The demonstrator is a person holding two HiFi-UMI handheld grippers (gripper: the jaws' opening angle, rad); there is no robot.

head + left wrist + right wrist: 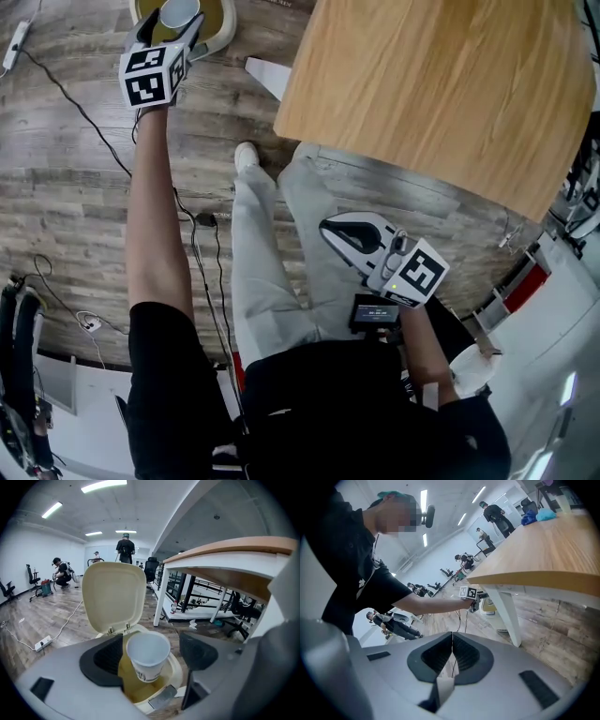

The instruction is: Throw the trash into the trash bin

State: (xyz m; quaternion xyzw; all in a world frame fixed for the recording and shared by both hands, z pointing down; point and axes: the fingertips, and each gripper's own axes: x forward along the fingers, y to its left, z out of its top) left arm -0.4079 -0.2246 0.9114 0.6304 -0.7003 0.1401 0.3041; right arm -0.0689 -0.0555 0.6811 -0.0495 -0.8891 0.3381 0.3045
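Note:
A white paper cup (147,656) hangs mouth toward the camera between the jaws of my left gripper (152,657), right over the open cream trash bin (176,672). The bin's lid (112,597) stands upright behind it. The jaws stand wide; a gap shows between the cup and the right pad (199,653), so the cup is not pinched. In the head view the left gripper (173,21) reaches far out over the bin (220,37). My right gripper (330,225) is held low beside the person's legs, its jaws pressed together with nothing between them (452,656).
A wooden table (441,94) on white legs (161,597) stands right of the bin. Cables (84,117) and a power strip (42,643) lie on the wood floor to the left. Other people and office chairs are far off in the room.

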